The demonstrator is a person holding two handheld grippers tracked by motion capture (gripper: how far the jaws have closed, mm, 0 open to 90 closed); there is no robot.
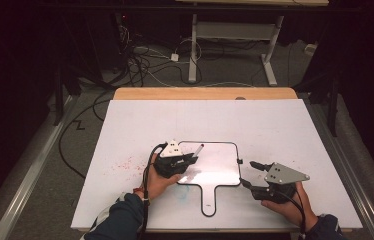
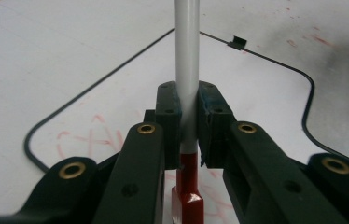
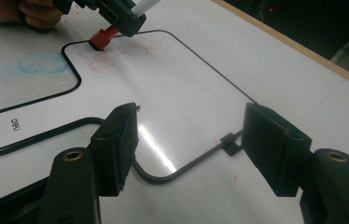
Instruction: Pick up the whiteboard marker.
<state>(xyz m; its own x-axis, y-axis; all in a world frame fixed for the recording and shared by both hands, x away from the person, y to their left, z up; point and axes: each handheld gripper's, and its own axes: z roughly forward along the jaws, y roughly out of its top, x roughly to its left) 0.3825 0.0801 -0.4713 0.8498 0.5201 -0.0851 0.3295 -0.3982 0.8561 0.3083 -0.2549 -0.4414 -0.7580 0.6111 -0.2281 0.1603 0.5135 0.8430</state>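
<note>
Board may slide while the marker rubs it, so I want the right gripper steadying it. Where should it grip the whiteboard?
Take the whiteboard at its near right edge, by the small black clip, coming in level from the right. The right gripper already stands open astride that thin, flat rim.

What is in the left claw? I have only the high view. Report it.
Observer: The left claw is shut on a grey marker with a red end.
Operator: Check the board for marks.
Observer: Faint red scribbles lie on the board, beside the marker.
Operator: Now give me the right claw.
Observer: The right claw is open and holds nothing. The board's black clip lies ahead, between its jaws.
</note>
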